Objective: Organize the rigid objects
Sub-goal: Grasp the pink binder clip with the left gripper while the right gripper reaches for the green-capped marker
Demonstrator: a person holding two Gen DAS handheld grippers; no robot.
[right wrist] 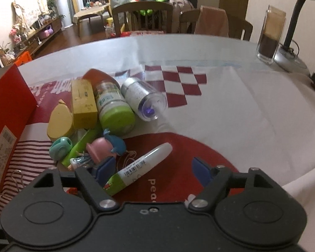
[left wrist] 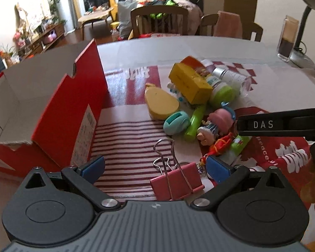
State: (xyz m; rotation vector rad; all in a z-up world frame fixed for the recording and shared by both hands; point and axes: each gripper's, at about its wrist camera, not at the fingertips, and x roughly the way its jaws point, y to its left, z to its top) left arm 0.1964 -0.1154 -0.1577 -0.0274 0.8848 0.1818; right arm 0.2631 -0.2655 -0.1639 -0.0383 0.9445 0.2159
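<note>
A dining table (right wrist: pixel 220 113) under a glossy clear cover over red-and-white cloths fills both views, with chairs and a cluttered living room beyond.

In the left wrist view the pink binder clip (left wrist: pixel 176 180) lies on the striped cloth between the blue pads of the left gripper (left wrist: pixel 155 168), toward the right pad; the jaws stand wide and touch nothing. I judge the clip light and stiff, its painted steel slippery, so the flat pink body is the place to take it, not the springy wire handles that stick up toward 12 o'clock.

In the right wrist view the white-and-green tube (right wrist: pixel 136 170) lies aslant inside the right gripper (right wrist: pixel 153 168), just beside the left pad. These jaws are partly open and hold nothing. The tube looks light and smooth and may roll; gripping it across the middle seems safest.

Outward at 10 to 12 o'clock lies the heap: a pink-hatted figurine (right wrist: pixel 103 149), a teal clip (right wrist: pixel 59 148), a yellow box (right wrist: pixel 83 103), a green-capped bottle (right wrist: pixel 113 109) and a silver bottle (right wrist: pixel 142 98), both on their sides and likely to roll. The open red shoebox (left wrist: pixel 58 113) stands at 9 to 10 o'clock of the left gripper, its wall a rim to clear. Bare table lies at 1 to 3 o'clock, up to a glass jar (right wrist: pixel 271 35) and a lamp base (right wrist: pixel 292 56) near the far edge.
</note>
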